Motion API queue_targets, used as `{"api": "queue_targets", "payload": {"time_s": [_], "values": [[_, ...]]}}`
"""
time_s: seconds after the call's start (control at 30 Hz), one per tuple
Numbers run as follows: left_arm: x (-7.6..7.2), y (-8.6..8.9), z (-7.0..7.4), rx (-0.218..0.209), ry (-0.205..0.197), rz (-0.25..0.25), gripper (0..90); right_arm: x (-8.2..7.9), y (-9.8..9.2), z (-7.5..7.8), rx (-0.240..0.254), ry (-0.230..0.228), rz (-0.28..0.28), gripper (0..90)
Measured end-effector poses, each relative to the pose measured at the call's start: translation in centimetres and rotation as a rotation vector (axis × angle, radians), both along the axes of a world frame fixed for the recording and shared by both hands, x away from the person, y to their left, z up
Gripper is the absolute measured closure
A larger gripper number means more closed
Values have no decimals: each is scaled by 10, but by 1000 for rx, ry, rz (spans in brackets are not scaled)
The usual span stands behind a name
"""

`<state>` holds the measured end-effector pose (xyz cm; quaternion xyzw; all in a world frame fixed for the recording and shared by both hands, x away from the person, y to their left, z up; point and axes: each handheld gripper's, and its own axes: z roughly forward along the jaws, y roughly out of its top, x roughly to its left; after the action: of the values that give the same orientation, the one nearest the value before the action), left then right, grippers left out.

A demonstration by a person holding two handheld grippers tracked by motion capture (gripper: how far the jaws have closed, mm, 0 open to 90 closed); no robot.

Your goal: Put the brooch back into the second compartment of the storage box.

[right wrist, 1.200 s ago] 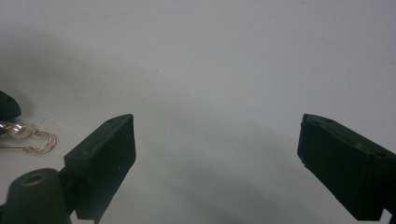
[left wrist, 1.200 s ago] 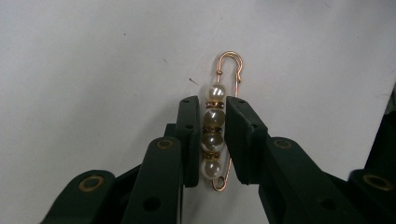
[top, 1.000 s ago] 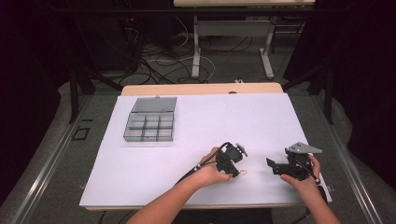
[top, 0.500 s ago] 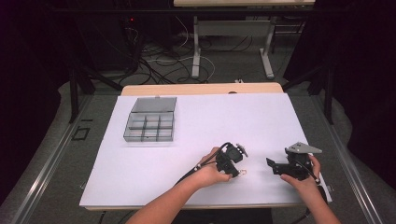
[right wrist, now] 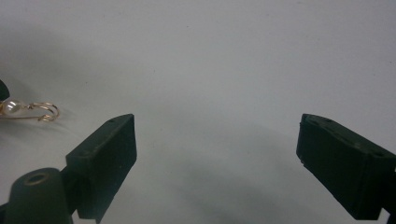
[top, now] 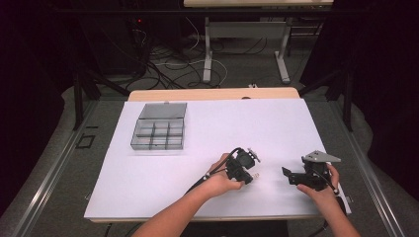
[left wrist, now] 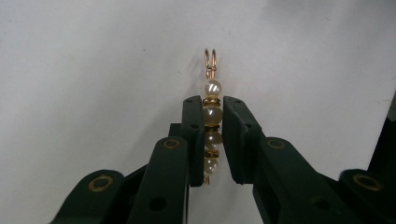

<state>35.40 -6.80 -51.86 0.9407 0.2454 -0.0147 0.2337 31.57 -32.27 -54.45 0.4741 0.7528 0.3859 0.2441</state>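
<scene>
A pearl earring, a row of cream beads on gold wire with a gold hook at its far end, sits between the black jaws of my left gripper, which is shut on it. In the high view that gripper lies low over the white table near the front middle, the earring poking out to the right. My right gripper rests a short way to the right, pointing left. Its jaws stand wide open with nothing between them, and the earring's hook shows at the far left.
A clear compartment box with its lid folded back stands at the back left of the white table. Floor cables and desk legs lie beyond the far edge.
</scene>
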Motion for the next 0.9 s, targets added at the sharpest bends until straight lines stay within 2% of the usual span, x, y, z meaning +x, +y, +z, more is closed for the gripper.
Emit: {"api": "queue_targets", "payload": {"time_s": [0.27,0.8,0.9], "values": [[6,10,4,-27,-22,41,794,0,1,0,6,1,-13,116],[20,28,7,-49,-29,102,794,0,1,0,11,13,-10,116],[22,32,9,-62,-34,127,794,0,0,0,8,12,-10,116]]}}
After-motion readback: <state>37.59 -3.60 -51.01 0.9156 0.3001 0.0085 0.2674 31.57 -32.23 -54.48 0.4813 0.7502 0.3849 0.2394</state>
